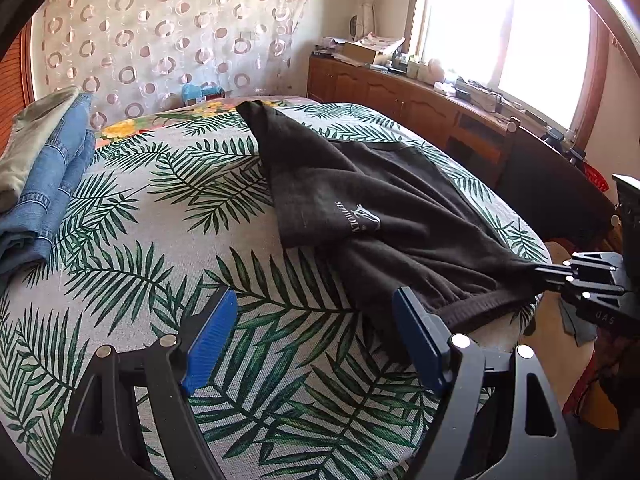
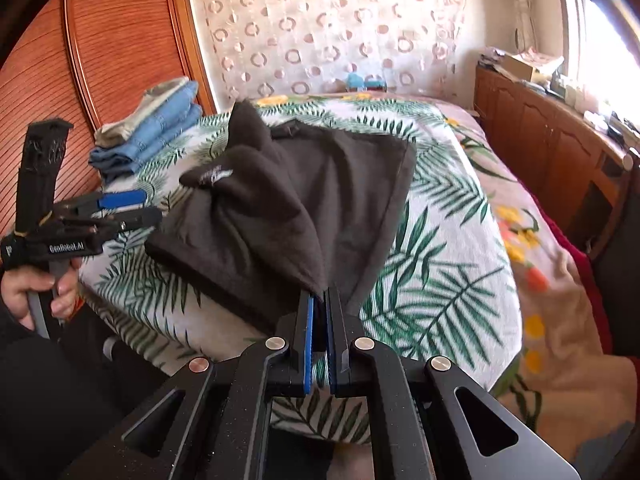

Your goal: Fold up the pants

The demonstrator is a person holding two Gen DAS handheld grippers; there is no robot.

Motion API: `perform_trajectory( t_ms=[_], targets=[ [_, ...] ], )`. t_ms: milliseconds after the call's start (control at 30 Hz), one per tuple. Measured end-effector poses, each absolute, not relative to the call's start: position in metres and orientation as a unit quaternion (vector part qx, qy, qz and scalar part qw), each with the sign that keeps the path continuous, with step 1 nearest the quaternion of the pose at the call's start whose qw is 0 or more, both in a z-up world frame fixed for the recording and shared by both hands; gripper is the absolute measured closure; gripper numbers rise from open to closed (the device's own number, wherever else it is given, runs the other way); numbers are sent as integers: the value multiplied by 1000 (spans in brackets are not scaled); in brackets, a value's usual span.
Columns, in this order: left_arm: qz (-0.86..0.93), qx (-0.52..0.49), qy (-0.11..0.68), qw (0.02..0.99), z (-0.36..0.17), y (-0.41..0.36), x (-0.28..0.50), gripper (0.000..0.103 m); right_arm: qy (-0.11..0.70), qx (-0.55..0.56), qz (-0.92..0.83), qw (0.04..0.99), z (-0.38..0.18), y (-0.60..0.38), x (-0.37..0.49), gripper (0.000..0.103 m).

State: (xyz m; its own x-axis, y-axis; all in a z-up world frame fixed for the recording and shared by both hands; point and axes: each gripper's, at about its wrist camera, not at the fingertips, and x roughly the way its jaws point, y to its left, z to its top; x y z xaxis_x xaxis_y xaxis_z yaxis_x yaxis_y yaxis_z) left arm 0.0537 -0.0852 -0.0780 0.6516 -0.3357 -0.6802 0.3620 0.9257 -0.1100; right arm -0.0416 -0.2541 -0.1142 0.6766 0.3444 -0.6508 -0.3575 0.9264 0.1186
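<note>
The black pants (image 1: 384, 216) lie bunched on the palm-leaf bedspread (image 1: 160, 208), toward the near right part of the bed, with one portion heaped over itself and a white logo (image 1: 358, 220) facing up. The right gripper (image 2: 319, 300) has its jaws clamped on a corner of the fabric at the near edge of the bed, and the cloth runs taut from that pinch back to the heap. The left gripper (image 1: 310, 336) holds nothing; its blue pads (image 1: 210, 340) stand wide apart above bare bedspread, just beside the ribbed waistband (image 1: 480, 310). Risk one: a single-point pull probably drags the whole heap toward the bed edge instead of spreading it, because the far portion has no anchor. Risk two: the pinch covers only a small corner, so a sharp tug may slip the fabric out of the pads. Risk three: the overlapped leg may stay trapped under the upper layer and set a crooked fold. The near bed edge lies directly under the clamped corner, so little surface remains on that side and fabric can slide off. Open room lies to the left and centre of the bedspread. A folded stack of blue jeans (image 1: 52, 184) occupies the far left edge, well apart from the pants. A wooden cabinet (image 1: 400, 96) borders the right side of the bed.
</note>
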Motion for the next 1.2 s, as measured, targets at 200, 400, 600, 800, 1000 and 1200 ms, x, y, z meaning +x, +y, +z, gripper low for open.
perform_trajectory(
  t_ms=[200,400,600,800,1000,1200],
  targets=[
    [-192,20,377,906,-83,-86,56,23,361,-4,190,913,-117,-254,-35,98],
    [-192,21,385,903,-88,-87,58,23,359,-4,184,915,-119,-259,-34,98],
    [-177,13,386,905,-92,-82,59,23,361,-6,184,914,-120,-257,-33,92],
    [-162,-3,362,918,-79,-63,56,23,343,-18,186,920,-104,-254,-41,87],
    [-144,-13,343,928,-67,-46,52,23,314,-23,199,928,-87,-243,-38,74],
    [-125,-14,328,936,-60,-34,49,23,302,-24,217,928,-88,-224,-15,68]
  ],
)
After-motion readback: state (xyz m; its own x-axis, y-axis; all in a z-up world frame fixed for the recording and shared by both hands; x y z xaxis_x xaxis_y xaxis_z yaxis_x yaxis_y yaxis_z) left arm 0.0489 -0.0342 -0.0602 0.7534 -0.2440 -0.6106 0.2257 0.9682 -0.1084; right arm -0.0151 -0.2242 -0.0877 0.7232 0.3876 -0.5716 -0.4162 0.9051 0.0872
